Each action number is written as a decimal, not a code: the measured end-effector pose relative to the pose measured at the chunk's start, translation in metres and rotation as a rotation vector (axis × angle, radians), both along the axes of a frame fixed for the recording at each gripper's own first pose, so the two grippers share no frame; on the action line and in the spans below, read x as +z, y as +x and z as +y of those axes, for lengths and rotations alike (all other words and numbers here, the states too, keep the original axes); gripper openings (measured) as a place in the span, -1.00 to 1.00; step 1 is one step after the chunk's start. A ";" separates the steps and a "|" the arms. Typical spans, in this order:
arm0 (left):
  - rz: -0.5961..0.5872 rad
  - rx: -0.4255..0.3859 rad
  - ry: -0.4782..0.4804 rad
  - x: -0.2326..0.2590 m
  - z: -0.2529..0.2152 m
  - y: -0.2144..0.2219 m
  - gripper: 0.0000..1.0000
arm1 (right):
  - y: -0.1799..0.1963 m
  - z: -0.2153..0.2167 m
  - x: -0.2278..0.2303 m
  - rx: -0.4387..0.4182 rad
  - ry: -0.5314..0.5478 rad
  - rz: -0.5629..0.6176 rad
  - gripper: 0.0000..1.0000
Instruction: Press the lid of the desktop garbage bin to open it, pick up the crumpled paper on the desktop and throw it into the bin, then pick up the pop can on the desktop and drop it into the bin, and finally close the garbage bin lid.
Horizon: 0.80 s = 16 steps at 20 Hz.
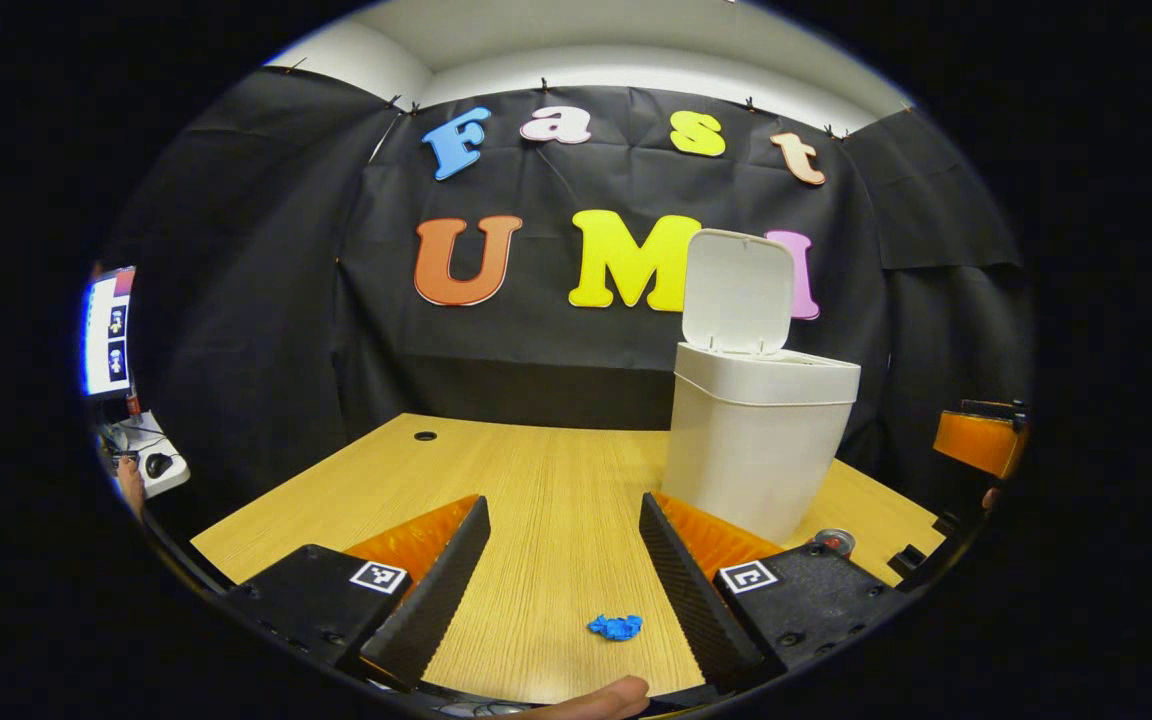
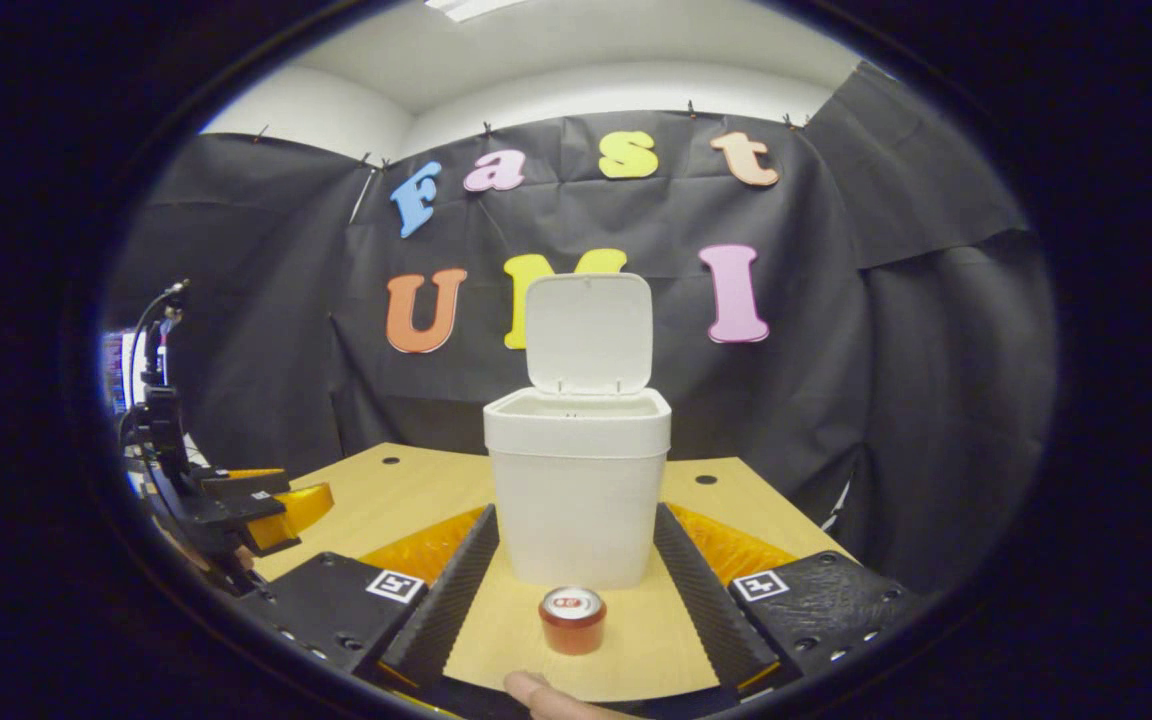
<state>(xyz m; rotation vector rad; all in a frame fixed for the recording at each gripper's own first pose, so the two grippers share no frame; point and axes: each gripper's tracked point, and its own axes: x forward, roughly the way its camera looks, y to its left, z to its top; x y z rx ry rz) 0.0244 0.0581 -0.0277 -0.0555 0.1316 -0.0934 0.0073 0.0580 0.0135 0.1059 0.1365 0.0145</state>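
The white bin (image 1: 751, 460) stands on the wooden table (image 1: 536, 480) with its lid (image 1: 736, 292) swung up. In the left gripper view, a small blue crumpled paper (image 1: 615, 627) lies on the table between the spread fingers of my left gripper (image 1: 564, 505), which is open and empty. The pop can (image 1: 833, 541) peeks out behind its right finger, near the bin's base. In the right gripper view, the pop can (image 2: 572, 620) stands upright before the bin (image 2: 576, 500), under the raised lid (image 2: 588, 333), between the untouching fingers of my open right gripper (image 2: 576, 515). The left gripper (image 2: 256, 505) hovers at the far left.
A monitor (image 1: 108, 330) and a mouse (image 1: 158, 463) sit off the table's left side. Cable holes (image 1: 425, 436) (image 2: 706, 479) mark the table's back. The right gripper (image 1: 981, 440) shows at the far right edge. A person's fingertip (image 2: 536, 690) is at the bottom.
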 end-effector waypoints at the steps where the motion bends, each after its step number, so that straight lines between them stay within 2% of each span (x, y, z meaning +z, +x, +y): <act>1: 0.006 -0.001 0.015 -0.002 0.001 -0.001 0.94 | -0.007 -0.002 -0.002 -0.010 0.007 -0.015 0.92; 6: 0.085 -0.030 -0.011 -0.023 -0.019 -0.007 0.94 | -0.036 -0.003 -0.021 -0.002 -0.031 -0.044 0.91; 9: 0.110 0.010 0.005 -0.036 -0.028 0.000 0.94 | -0.045 -0.002 -0.030 0.004 -0.053 -0.045 0.91; 12: 0.206 0.077 0.052 -0.082 -0.027 0.007 0.94 | -0.046 -0.003 -0.033 -0.007 -0.095 -0.051 0.92; 14: 0.277 0.060 0.066 -0.115 -0.035 0.002 0.96 | -0.046 0.001 -0.032 -0.010 -0.103 -0.071 0.91; 16: 0.288 0.022 0.047 -0.134 -0.047 -0.008 0.96 | -0.043 0.010 -0.035 -0.002 -0.096 -0.074 0.91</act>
